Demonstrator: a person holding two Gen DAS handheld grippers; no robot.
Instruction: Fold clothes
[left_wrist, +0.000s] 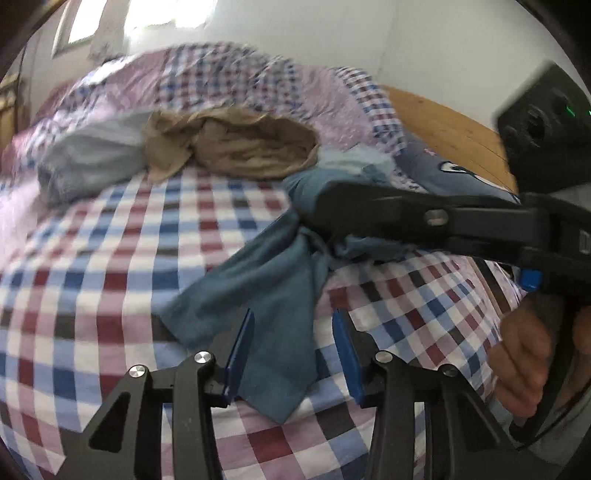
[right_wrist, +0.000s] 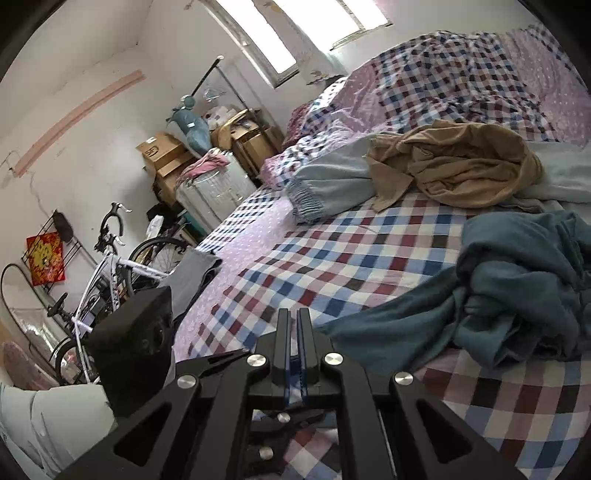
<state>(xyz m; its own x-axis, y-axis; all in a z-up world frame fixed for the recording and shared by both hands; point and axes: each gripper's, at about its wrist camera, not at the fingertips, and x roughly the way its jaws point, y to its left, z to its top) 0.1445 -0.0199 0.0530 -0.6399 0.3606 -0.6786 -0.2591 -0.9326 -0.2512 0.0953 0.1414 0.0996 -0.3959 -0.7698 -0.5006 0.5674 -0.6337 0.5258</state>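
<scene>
- Clothes are all on the bed (left_wrist: 92, 266), none looks folded: a teal garment (left_wrist: 273, 295) crumpled at the near right, a tan one (left_wrist: 243, 147) bunched up at the far side lying partly over a pale blue piece (left_wrist: 85, 158).
- Left tongs (left_wrist: 293, 350) are wide open with a tail of the teal garment running between the blue pads (left_wrist: 240, 354). Not pinching it, just straddling, probably lined up to catch that end.
- Right tongs (left_wrist: 332, 206) come in from the right in the left view, tip buried in the teal bunch. In the right view the tongs (right_wrist: 294, 325) look pressed together, with a thin gap at most. Can't tell if any cloth is actually pinched.
- Guessing both tools go for the teal piece because it's nearest, and two corners held apart would let it spread flat.
- Bike (right_wrist: 110, 266) and boxes (right_wrist: 166, 155) over at the far left wall, out of the way.
</scene>
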